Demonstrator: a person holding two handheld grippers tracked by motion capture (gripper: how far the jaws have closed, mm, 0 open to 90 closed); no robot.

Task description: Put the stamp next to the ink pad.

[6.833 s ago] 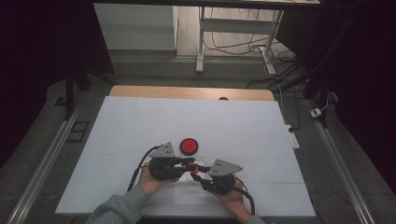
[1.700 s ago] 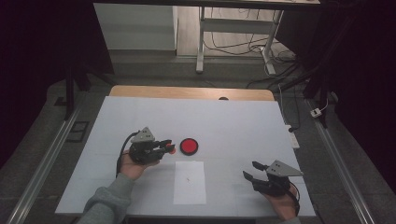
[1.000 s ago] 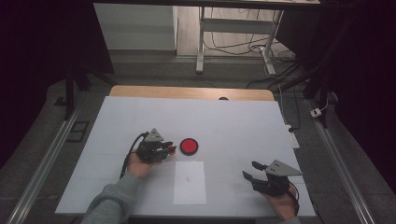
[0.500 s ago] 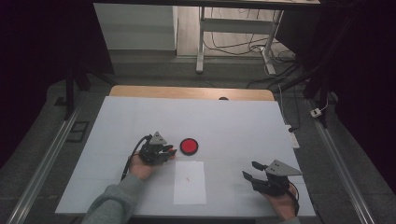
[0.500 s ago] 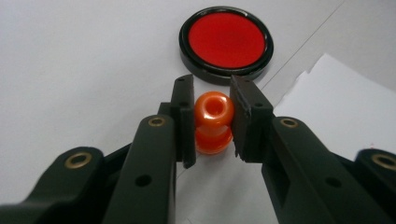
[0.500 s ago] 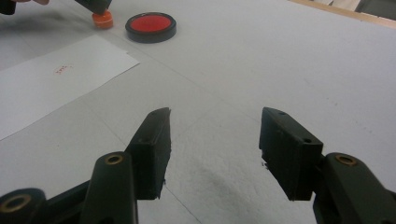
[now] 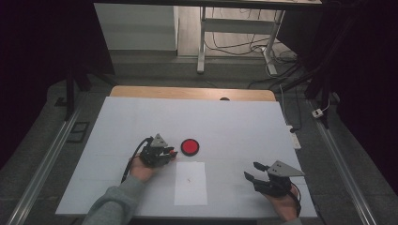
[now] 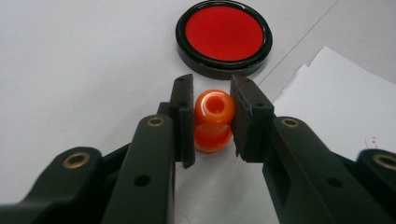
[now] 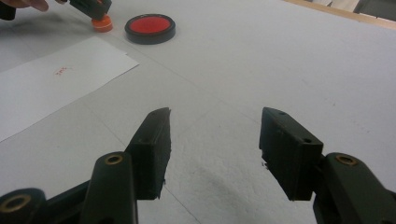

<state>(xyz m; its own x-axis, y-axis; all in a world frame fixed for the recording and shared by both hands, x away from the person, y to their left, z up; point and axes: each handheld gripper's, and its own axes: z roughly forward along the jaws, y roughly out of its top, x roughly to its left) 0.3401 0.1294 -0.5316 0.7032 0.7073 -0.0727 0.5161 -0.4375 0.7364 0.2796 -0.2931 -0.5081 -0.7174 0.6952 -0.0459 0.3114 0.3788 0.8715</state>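
Observation:
My left gripper (image 7: pixel 172 153) (image 8: pixel 212 93) is shut on a small orange knob-shaped stamp (image 8: pixel 214 119), held just above the white table. Right ahead of it lies a round red ink pad (image 7: pixel 190 146) (image 8: pixel 224 35) in a black rim. A white paper sheet (image 7: pixel 190 183) (image 8: pixel 345 102) with a faint red mark lies to the front of the pad. At the table's front right, my right gripper (image 7: pixel 251 170) (image 9: pixel 215 116) stands open with nothing between its fingers. The right gripper view shows the stamp (image 9: pixel 102 23), the pad (image 9: pixel 150 27) and the sheet (image 9: pixel 51 79) far off.
The white table top (image 7: pixel 244 126) has a wooden strip (image 7: pixel 187 93) along its far edge. Metal rails (image 7: pixel 42 168) run along both sides on the floor. A white power strip (image 7: pixel 292 136) lies by the right edge, and desk legs (image 7: pixel 202 42) with cables stand behind.
In the oldest frame both grippers met near the table's middle front; now they are apart, the right one at the front right. Over the last second the left gripper edged slightly rightward.

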